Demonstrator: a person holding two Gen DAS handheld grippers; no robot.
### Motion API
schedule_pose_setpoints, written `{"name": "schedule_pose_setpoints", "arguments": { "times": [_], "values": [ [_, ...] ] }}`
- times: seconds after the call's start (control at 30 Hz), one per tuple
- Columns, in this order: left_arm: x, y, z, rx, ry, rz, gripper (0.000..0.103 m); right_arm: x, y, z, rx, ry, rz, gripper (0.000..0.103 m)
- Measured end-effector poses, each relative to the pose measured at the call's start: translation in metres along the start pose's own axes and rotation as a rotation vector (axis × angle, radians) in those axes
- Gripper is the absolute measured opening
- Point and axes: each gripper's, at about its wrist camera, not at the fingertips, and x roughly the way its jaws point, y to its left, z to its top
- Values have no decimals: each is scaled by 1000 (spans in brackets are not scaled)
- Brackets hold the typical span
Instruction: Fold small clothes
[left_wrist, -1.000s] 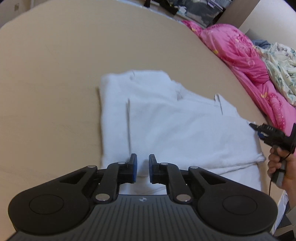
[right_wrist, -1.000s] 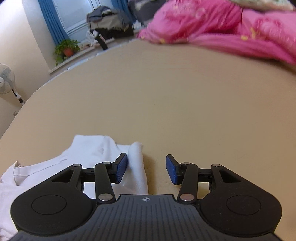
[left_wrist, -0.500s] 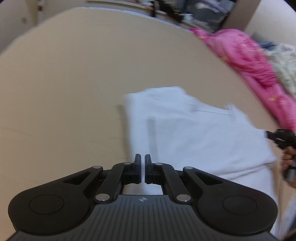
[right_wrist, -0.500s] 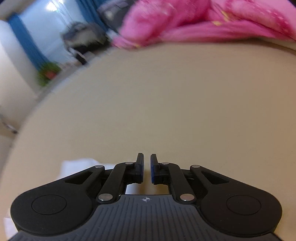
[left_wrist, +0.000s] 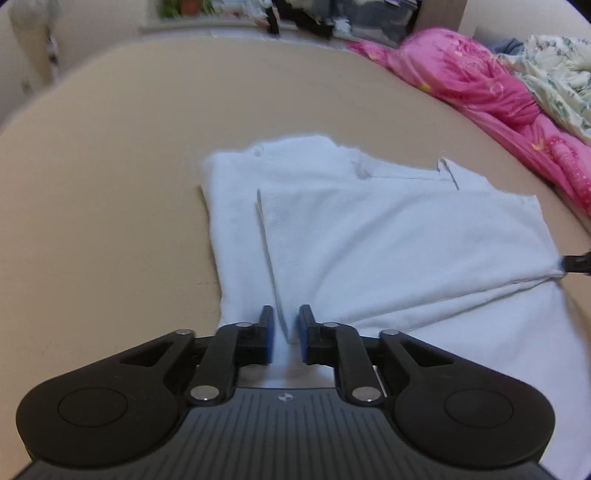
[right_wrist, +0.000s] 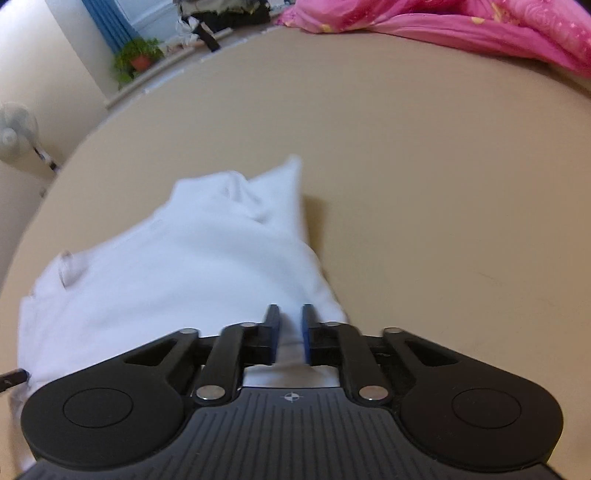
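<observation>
We grasp the white garment (left_wrist: 388, 240) on the tan tabletop (left_wrist: 110, 184) with both tongs, left (left_wrist: 286, 334) and right (right_wrist: 288, 332), clenched on its near folded edge.

Left gripper (left_wrist: 286, 334) jaws pinching white garment (left_wrist: 388, 236) fold edge; tan surface (left_wrist: 110, 184) beneath.

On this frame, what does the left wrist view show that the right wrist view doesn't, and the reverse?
Only the left wrist view shows the floral bedding and the white garment's flat folded panel. Only the right wrist view shows the potted plant, blue curtain and fan. Both show the garment on the tan surface, the pink quilt, and a gripper, left and right, closed on cloth.
</observation>
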Motion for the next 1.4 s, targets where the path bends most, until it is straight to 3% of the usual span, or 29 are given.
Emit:
{"name": "schedule_pose_setpoints", "arguments": {
  "times": [0.07, 0.1, 0.13, 0.17, 0.27, 0.4, 0.57, 0.73, 0.93, 1.0, 1.03, 1.1, 1.17, 1.23, 1.3, 1.4],
  "values": [
    [-29, -18, -3, 62, -12, 60, 28, -38, 1, -10, 43, -56, -33, 23],
    [-48, -25, -6, 84, -54, 82, 35, -59, 1, -19, 40, -92, -43, 28],
    [-60, -29, -10, 91, -69, 105, 50, -77, 2, -29, 34, -123, -47, 31],
    [-76, -34, -15, 92, -77, 128, 53, -93, -1, -36, 30, -149, -40, 31],
    [-114, -46, -31, 100, -86, 141, 53, -131, -16, -67, 51, -189, -10, 32],
    [-161, -61, -55, 99, -117, 150, 53, -156, -33, -99, 80, -174, 2, 33],
    [-204, -65, -98, 52, -112, 130, 54, -180, -44, -129, 24, -176, 4, 33],
    [-225, -32, -154, -107, -6, 60, 51, -181, -58, -157, 26, -108, 5, 33],
    [-207, -2, -212, -221, 128, 61, 51, -152, -67, -180, -27, 88, -38, 33],
    [-200, 5, -223, -276, 163, 16, 46, -141, -65, -185, -75, 135, -79, 34],
    [-195, 7, -227, -300, 188, 1, 37, -137, -64, -188, -95, 153, -100, 34],
    [-191, 5, -230, -299, 204, 20, 31, -134, -62, -190, -111, 163, -109, 34],
    [-192, -2, -229, -267, 197, 2, 9, -134, -60, -192, -123, 162, -109, 35],
    [-192, -11, -231, -223, 194, 0, 6, -134, -57, -194, -136, 162, -103, 30],
    [-195, -18, -230, -180, 181, 20, 5, -135, -57, -195, -142, 159, -87, 8],
    [-211, -18, -228, -189, 142, 12, 4, -150, -63, -189, -90, 124, -39, 6]
  ]
}}
